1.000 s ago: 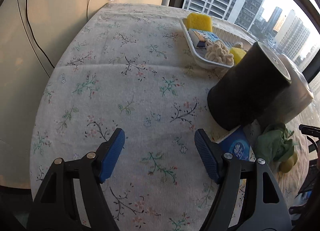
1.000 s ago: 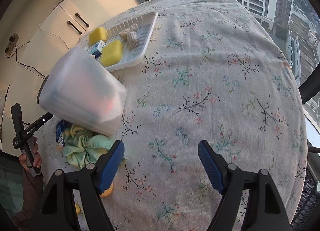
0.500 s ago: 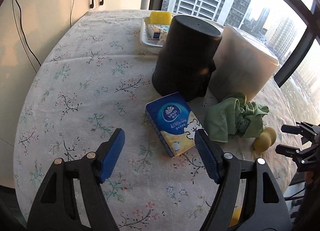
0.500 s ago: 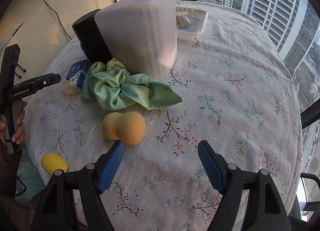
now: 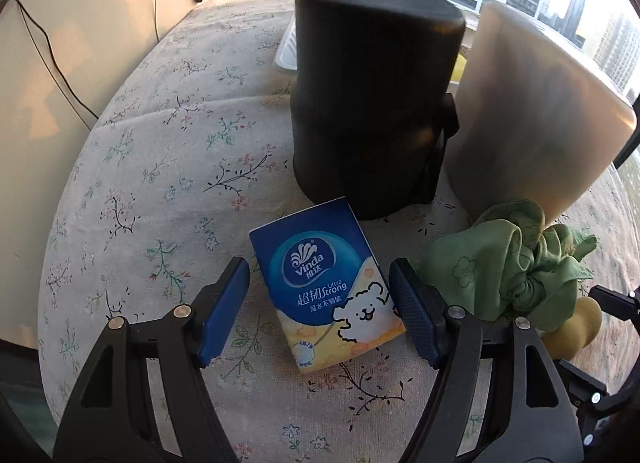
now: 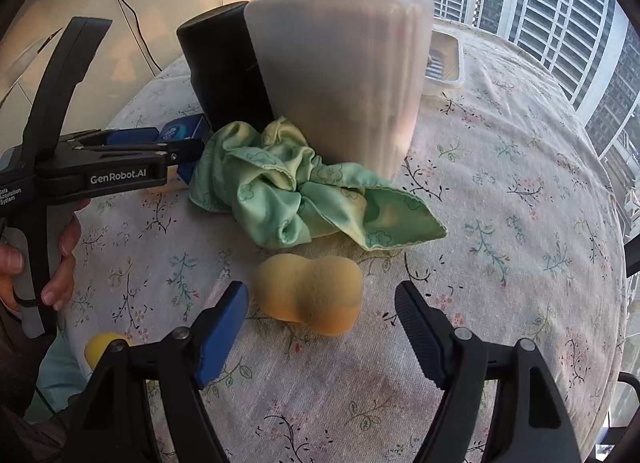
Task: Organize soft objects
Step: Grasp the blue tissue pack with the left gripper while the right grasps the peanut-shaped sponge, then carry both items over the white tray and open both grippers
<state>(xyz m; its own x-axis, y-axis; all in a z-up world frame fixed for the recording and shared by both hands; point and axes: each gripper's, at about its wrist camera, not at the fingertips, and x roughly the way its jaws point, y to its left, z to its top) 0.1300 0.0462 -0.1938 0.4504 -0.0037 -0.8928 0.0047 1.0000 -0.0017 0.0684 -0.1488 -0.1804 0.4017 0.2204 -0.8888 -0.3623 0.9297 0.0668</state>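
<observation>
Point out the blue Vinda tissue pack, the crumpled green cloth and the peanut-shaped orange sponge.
Blue Vinda tissue pack [image 5: 320, 283]: left wrist view, on its printed top face.
Crumpled green cloth [image 6: 280, 191]: right wrist view, on the bunched middle folds.
Peanut-shaped orange sponge [image 6: 310, 293]: right wrist view, on its narrowed waist.

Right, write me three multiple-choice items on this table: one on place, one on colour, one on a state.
1. Where is the tissue pack?
A. in the tray
B. between the left tool's fingers
C. on the black bin

2. What colour is the crumpled cloth?
A. green
B. red
C. white

3. The right tool is:
A. shut on the sponge
B. open
C. shut on the cloth

1 B: the pack lies on the table between both blue pads.
2 A: pale green in both views.
3 B: pads spread wide, clear of the sponge.
</observation>
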